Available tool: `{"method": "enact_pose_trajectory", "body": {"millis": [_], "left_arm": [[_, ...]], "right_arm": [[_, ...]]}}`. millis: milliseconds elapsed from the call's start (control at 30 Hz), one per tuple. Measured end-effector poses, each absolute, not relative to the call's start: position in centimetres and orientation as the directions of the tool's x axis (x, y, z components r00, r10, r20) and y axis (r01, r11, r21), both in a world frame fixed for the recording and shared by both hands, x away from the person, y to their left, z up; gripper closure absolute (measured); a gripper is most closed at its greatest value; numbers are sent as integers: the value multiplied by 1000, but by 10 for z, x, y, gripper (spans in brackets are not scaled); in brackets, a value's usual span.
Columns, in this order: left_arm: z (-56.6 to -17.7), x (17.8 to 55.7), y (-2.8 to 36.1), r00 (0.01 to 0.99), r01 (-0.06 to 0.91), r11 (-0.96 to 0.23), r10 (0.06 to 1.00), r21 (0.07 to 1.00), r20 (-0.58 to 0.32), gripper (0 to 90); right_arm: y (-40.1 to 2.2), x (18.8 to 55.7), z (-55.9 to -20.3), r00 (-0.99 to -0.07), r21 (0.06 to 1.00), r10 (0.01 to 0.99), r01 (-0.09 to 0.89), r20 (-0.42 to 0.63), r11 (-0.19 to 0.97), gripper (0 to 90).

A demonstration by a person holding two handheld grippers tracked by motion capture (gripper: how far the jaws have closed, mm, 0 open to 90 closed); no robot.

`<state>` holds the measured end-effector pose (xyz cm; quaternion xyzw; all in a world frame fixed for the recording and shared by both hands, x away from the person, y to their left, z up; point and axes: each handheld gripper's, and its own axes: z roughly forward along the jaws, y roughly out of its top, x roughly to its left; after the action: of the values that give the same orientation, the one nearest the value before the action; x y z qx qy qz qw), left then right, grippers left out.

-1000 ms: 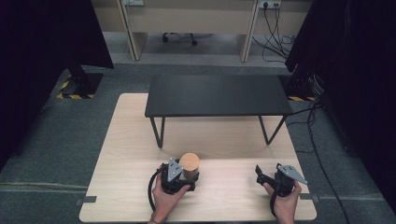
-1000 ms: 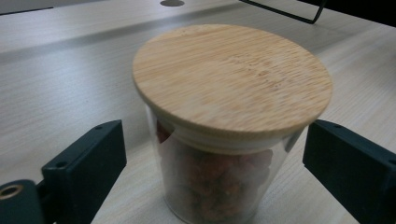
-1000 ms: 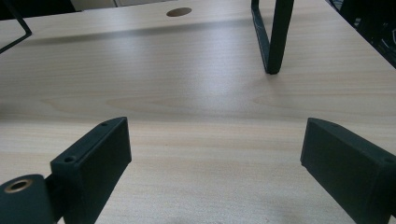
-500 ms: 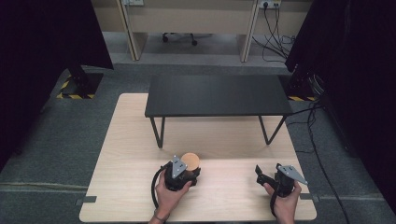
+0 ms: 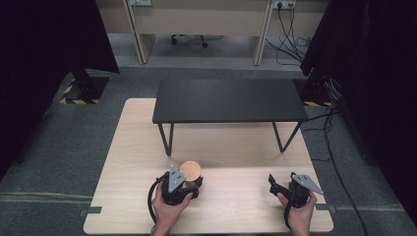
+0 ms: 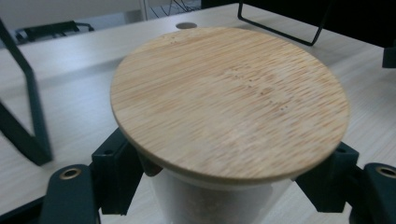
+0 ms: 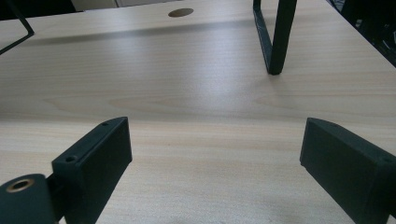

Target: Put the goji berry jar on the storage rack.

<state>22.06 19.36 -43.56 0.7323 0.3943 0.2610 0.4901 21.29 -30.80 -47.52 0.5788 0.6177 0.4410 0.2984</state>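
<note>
A jar with a round bamboo lid [image 5: 191, 170] stands near the front of the wooden table [image 5: 236, 147]. My left gripper [image 5: 189, 182] is shut on it from the near side. In the left gripper view the lid [image 6: 229, 98] is close up, and the two black jaws press the pale jar body [image 6: 219, 200] just under it, with my left gripper [image 6: 219, 186] centred on the jar. My right gripper [image 5: 279, 185] rests at the front right, held by a hand. It is open [image 7: 215, 154] over bare wood with nothing between its jaws.
A low black table [image 5: 228, 101] on thin metal legs [image 7: 275, 37] stands across the back half of the wooden table. A round cable hole [image 7: 180, 12] lies beyond it. Dark curtains flank both sides, and cables trail on the floor at the right.
The left gripper and the jar in it have shifted a little to the left. The right gripper has stayed in place.
</note>
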Motion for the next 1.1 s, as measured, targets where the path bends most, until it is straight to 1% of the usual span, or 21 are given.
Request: {"method": "enact_pose_trajectory", "body": {"millis": [200,400,633,1100], "left_arm": [[-417,214,204,550,309,-184,835,933,-18,253],[-396,214,204,552,286,-189,834,939,0,253],[-368,224,199,554,263,-200,832,944,22,253],[-339,235,194,548,234,-192,836,953,34,254]], "right_arm": [[-308,213,-475,-147,889,978,453,148,-66,90],[-308,213,-475,-149,889,978,453,143,-61,90],[-309,213,-475,-150,889,978,454,148,-65,90],[-309,213,-475,-149,887,977,456,153,-70,90]]}}
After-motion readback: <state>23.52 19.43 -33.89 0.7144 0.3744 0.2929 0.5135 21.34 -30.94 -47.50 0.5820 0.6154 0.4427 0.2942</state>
